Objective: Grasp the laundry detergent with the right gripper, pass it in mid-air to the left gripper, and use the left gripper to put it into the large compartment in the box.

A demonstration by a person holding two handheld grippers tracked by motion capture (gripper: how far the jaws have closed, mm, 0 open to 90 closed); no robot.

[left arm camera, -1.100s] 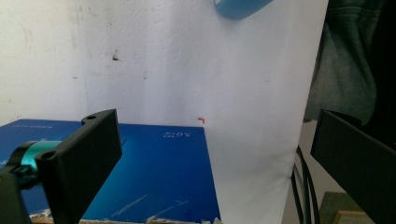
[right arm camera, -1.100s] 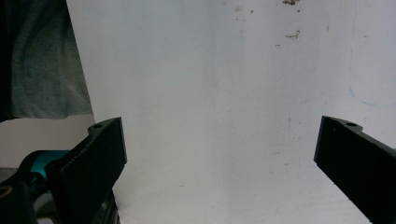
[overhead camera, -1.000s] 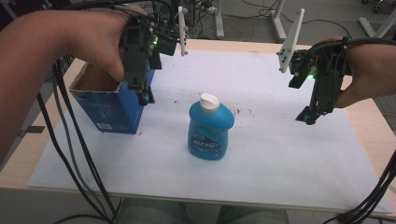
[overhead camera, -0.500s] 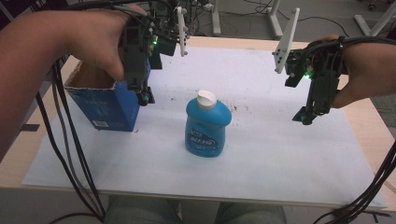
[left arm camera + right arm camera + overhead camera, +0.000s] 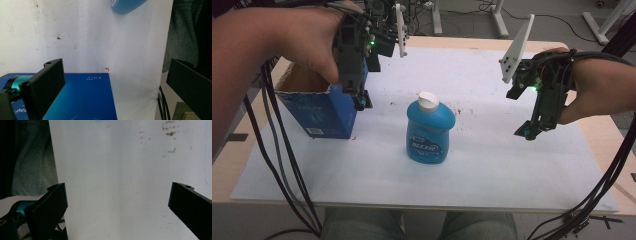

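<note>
Left tongs agape at open blue cardboard box rim, probably steadying; right tongs agape, flanking upright blue plastic bottle.

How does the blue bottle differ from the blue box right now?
The bottle is rounded with a white cap and stands mid-sheet, apart from both grippers; the box is square-edged, open-topped cardboard at the sheet's left edge, right beside the left gripper. The bottle is closed, the box open. Both are blue and upright.
</note>
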